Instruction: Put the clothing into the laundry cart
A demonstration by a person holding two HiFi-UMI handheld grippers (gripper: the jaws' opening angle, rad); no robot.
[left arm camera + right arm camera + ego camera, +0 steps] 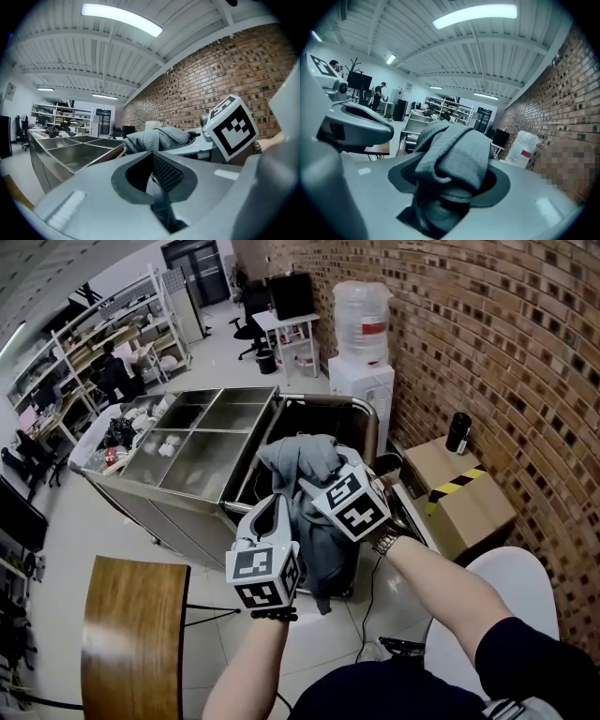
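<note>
A grey garment hangs bunched over the rim of the steel laundry cart, above its dark open end section. My left gripper is below and left of the bundle; in the left gripper view its jaws pinch a fold of grey cloth. At the top of the bundle is my right gripper. In the right gripper view the garment lies heaped between the jaws, which stand apart with dark gaps beside the cloth.
The cart has several bare steel compartments. A water dispenser stands against the brick wall behind it. Cardboard boxes with a black bottle sit to the right. A wooden seat is at lower left, a white stool at lower right.
</note>
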